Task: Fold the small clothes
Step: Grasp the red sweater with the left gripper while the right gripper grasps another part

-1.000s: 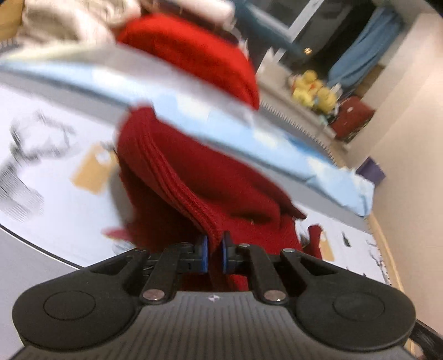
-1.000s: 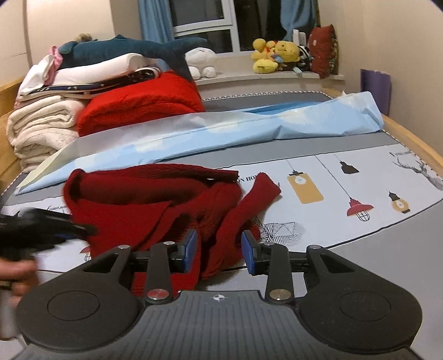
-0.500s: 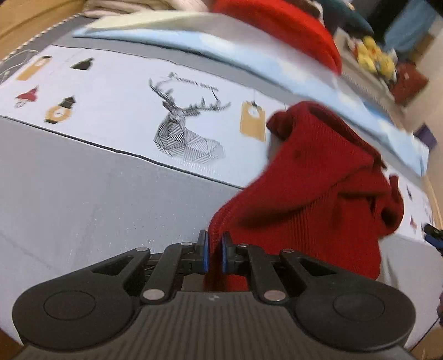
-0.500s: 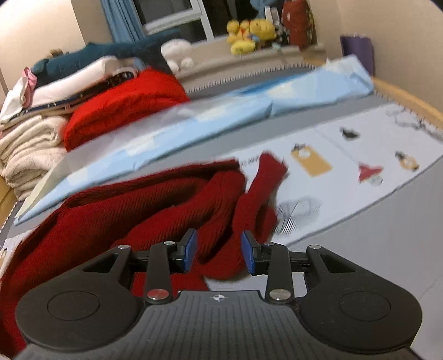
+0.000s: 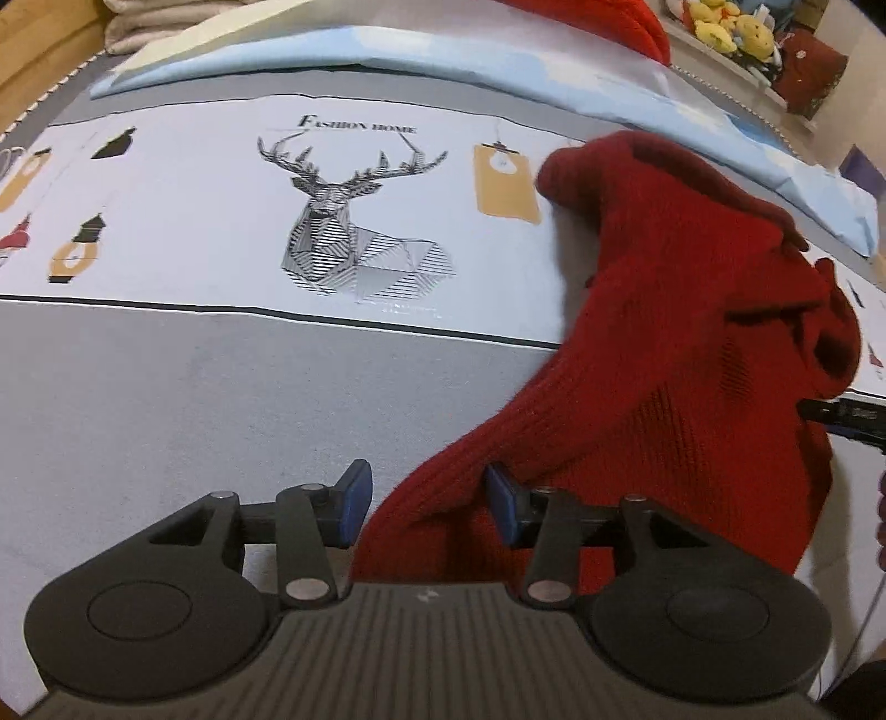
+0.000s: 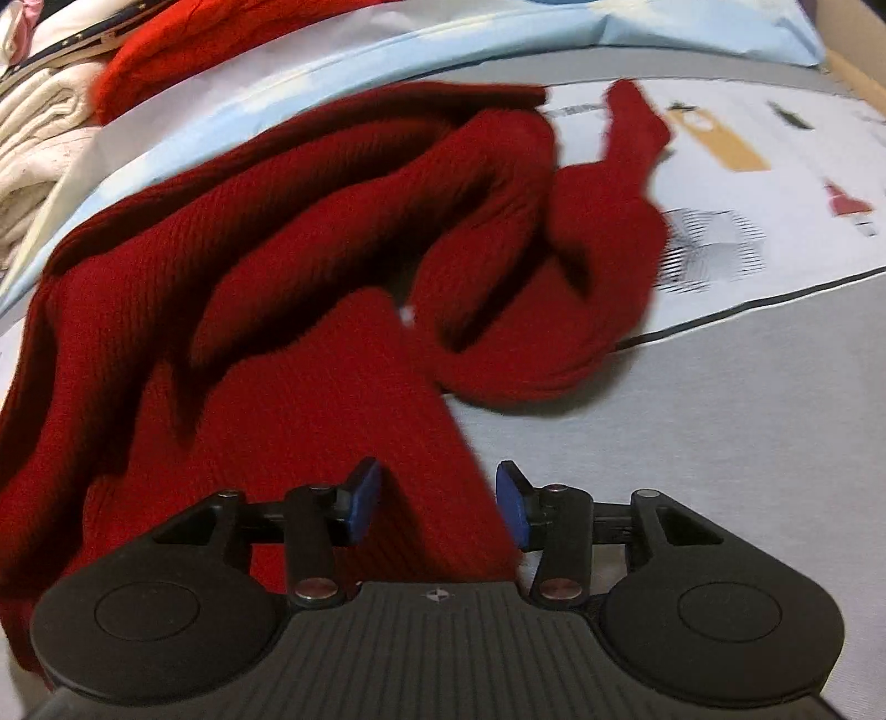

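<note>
A dark red knitted sweater (image 5: pixel 692 343) lies rumpled on the bed. In the left wrist view its lower edge lies between the jaws of my left gripper (image 5: pixel 426 507), which is open. In the right wrist view the sweater (image 6: pixel 310 266) spreads left and ahead, with a sleeve (image 6: pixel 620 183) curled to the right. My right gripper (image 6: pixel 437 501) is open, with a strip of the sweater's hem lying between its blue pads (image 6: pixel 362 498). The tip of the right gripper (image 5: pixel 841 412) shows at the right edge of the left wrist view.
The bed sheet (image 5: pixel 221 387) is grey with a white printed band showing a deer head (image 5: pixel 343 221). A light blue folded quilt (image 5: pixel 498 61) lies behind. Stacked folded blankets (image 6: pixel 39 133) and a bright red one (image 6: pixel 221 39) sit at the far left. Plush toys (image 5: pixel 725 27) are on the sill.
My left gripper has opened and released the sweater edge it was pinching, after pulling it toward the near edge of the bed. My right gripper has moved closer over the hem.
</note>
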A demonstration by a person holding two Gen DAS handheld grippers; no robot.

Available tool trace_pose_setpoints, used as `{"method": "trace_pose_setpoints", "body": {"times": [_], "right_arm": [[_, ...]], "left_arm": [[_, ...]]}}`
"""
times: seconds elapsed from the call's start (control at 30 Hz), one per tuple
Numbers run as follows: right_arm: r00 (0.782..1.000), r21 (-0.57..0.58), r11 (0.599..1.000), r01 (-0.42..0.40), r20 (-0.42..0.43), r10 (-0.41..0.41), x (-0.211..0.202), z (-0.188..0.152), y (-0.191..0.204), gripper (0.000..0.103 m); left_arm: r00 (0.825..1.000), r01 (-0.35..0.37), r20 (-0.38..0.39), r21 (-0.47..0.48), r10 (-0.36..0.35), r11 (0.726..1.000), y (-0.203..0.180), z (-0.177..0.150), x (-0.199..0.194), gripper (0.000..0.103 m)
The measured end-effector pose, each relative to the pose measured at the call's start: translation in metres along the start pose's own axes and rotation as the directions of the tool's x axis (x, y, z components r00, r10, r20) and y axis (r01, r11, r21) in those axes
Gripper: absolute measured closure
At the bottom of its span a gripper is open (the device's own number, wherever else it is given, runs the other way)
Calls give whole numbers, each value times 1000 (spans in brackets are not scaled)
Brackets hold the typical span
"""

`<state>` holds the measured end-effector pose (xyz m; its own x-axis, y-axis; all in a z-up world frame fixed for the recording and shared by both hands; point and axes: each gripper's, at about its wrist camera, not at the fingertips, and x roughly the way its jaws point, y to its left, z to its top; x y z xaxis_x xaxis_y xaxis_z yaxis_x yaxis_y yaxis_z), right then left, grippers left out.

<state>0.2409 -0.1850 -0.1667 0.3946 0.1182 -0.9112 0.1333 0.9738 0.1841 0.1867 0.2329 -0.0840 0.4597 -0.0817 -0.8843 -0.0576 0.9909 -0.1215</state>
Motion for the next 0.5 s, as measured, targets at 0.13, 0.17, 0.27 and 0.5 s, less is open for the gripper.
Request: {"method": "trace_pose_setpoints", "body": {"times": [0.13, 0.17, 0.27, 0.5], "right_arm": [[999, -99, 995, 29, 42, -25, 0, -2, 12, 84], [999, -96, 995, 13, 51, -8, -5, -1, 10, 88], [993, -78, 996, -41, 109, 50, -33, 7, -1, 91], [963, -24, 999, -37, 266, 42, -182, 9, -40, 92]], "left_arm": [[1000, -11, 9, 32, 11, 999, -9, 2, 6, 55], [1000, -13, 14, 41, 12, 999, -12, 2, 7, 67], [999, -20, 43, 44, 19, 999, -17, 5, 5, 92], [973, 204, 113, -9, -202, 979, -29, 5, -45, 95]]}}
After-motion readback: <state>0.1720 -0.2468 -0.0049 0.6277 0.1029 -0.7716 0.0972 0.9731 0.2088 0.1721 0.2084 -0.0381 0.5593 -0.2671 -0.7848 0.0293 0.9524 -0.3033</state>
